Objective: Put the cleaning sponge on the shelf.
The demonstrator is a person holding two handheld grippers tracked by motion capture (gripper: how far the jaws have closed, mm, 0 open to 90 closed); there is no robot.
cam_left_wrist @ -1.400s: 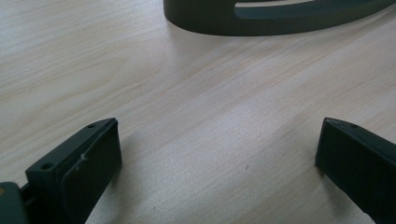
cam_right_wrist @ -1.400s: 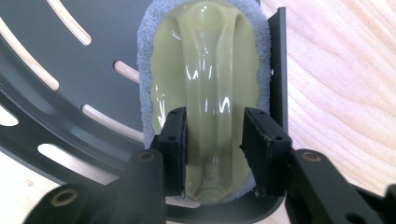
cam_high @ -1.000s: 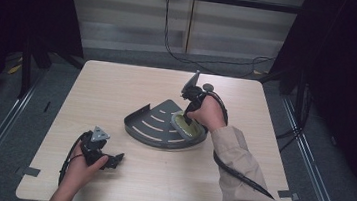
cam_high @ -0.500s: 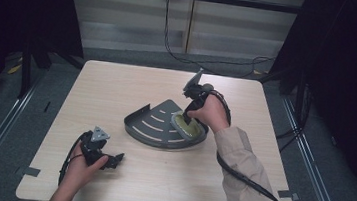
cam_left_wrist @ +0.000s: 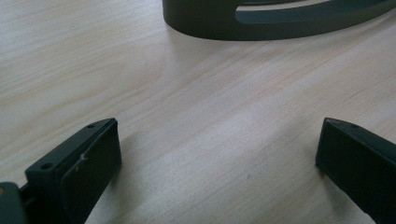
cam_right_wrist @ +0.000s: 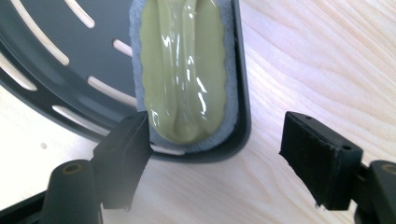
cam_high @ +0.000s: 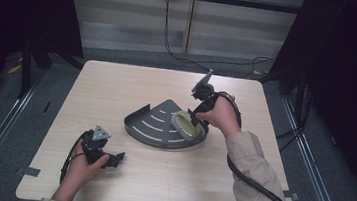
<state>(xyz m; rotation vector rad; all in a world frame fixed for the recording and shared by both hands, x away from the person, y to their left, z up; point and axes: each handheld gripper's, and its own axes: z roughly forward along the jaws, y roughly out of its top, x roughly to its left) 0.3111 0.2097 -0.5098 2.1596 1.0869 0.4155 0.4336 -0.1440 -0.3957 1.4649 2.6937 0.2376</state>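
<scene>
One sponge (cam_right_wrist: 183, 65) in tray (cam_right_wrist: 56, 79), right claw (cam_right_wrist: 215, 154) opening

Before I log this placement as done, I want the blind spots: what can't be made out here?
- Green scrub pad: right gripper view, its far end is cut off by the top edge.
- Slotted grey tray: left gripper view, cut off by the top edge.
- Right tool: high view, the hand hides its tips.
</scene>
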